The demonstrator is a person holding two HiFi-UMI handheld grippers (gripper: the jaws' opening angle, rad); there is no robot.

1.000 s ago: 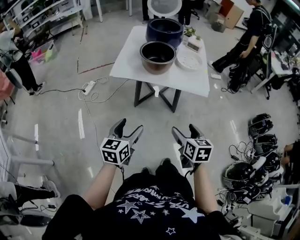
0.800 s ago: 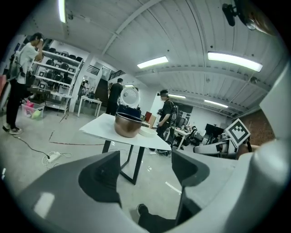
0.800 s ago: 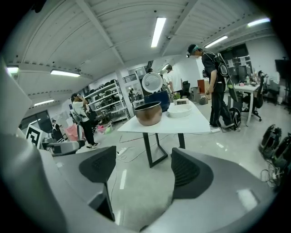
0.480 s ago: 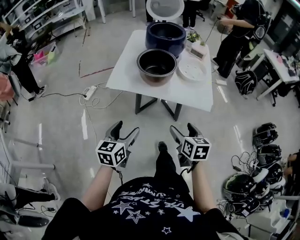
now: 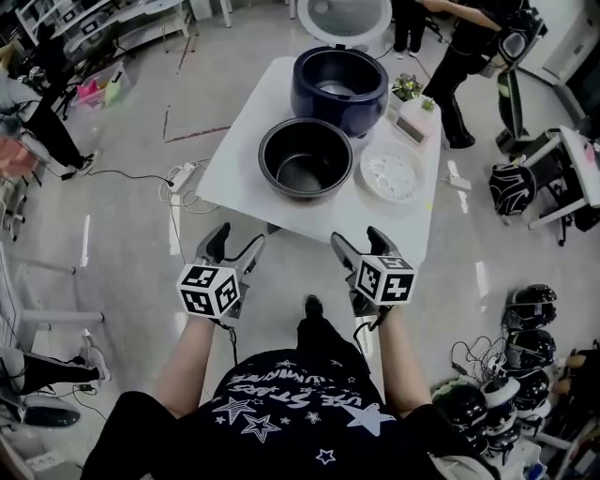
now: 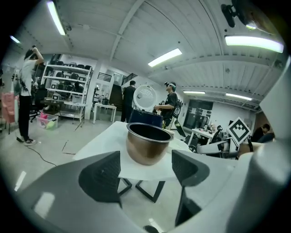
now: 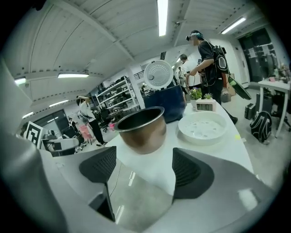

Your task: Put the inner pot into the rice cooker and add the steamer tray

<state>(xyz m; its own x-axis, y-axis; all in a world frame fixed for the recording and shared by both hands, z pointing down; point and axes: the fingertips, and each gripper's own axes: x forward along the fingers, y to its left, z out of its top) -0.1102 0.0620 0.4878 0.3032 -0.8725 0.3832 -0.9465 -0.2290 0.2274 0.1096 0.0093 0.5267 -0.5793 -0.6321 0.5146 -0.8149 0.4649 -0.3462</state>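
Observation:
The bronze inner pot stands empty near the front of the white table. Behind it sits the dark blue rice cooker, its white lid raised. The white steamer tray lies to the pot's right. My left gripper and right gripper hover open just short of the table's near edge, both empty. The left gripper view shows the pot straight ahead between the open jaws. In the right gripper view the pot is ahead and the tray is to its right.
A small planter stands at the table's back right. People stand beyond the table. Cables and a power strip lie on the floor at the left. Helmets are piled at the right.
I have walked closer: the table and pot have grown and slid down the head view, and both open grippers now reach almost to its near edge.

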